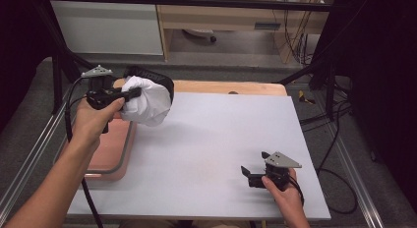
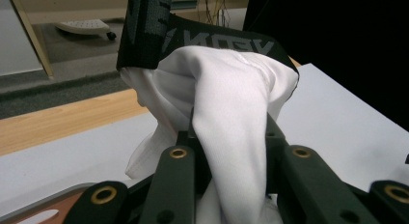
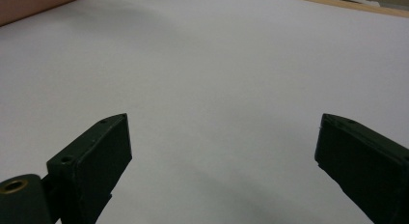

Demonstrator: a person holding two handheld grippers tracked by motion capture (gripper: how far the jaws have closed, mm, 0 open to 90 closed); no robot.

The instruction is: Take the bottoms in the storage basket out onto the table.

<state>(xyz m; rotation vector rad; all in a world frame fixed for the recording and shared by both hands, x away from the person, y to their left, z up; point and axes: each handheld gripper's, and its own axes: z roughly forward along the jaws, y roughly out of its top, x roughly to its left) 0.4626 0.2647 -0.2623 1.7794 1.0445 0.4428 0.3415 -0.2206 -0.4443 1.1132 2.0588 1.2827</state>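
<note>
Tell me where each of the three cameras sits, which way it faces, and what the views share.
High view: above the person's side, looking forward and down on the white board; both forearms show, left gripper and right gripper.
Left gripper view: rides that gripper, facing the pinched white garment with its black waistband.
Right gripper view: rides that gripper, low, looking across the bare board between spread jaws.
Shared: the board in all three; the garment in high and left gripper views.
</note>
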